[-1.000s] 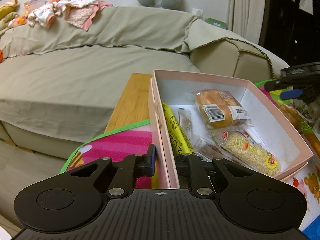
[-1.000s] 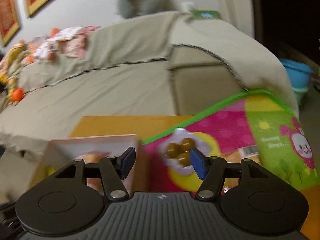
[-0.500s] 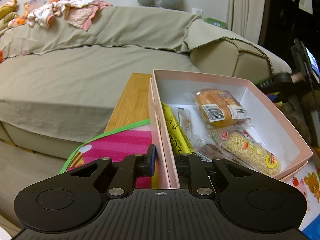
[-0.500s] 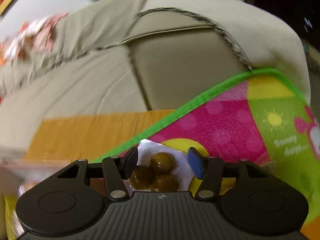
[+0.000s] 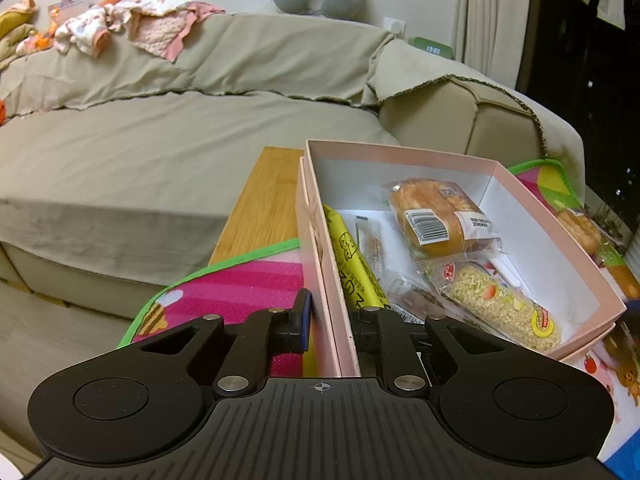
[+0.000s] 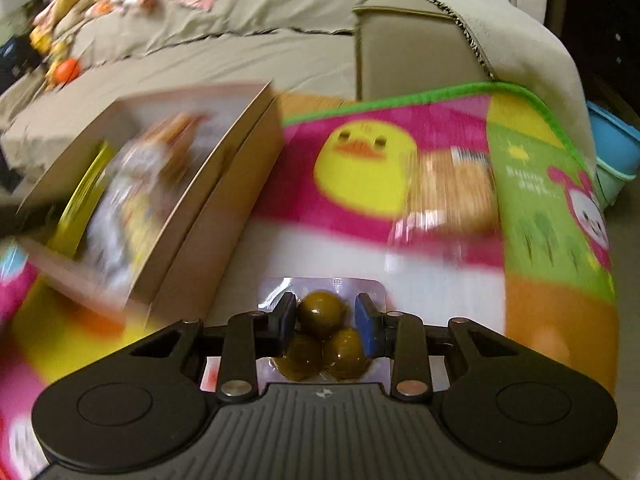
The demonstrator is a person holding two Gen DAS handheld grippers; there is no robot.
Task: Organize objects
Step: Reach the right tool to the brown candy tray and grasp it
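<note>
My left gripper (image 5: 326, 322) is shut on the near left wall of a pink cardboard box (image 5: 516, 184). The box holds a wrapped bun (image 5: 430, 216), a noodle snack pack (image 5: 500, 308), a yellow packet (image 5: 352, 264) and other small packets. My right gripper (image 6: 325, 316) is shut on a clear pack of three brown balls (image 6: 322, 334) and holds it above the colourful play mat (image 6: 360, 216). The box also shows blurred at the left of the right wrist view (image 6: 208, 184). A wrapped bread pack (image 6: 452, 188) lies on the mat.
The mat covers a wooden table (image 5: 264, 204) in front of a beige sofa (image 5: 160, 152). The sofa arm (image 6: 416, 44) stands behind the mat. A blue tub (image 6: 612, 148) sits at the far right. Clothes (image 5: 136, 28) lie on the sofa back.
My right gripper has closed on the pack of brown balls, lifted it and swung so the box is back in view. My left gripper has not moved.
</note>
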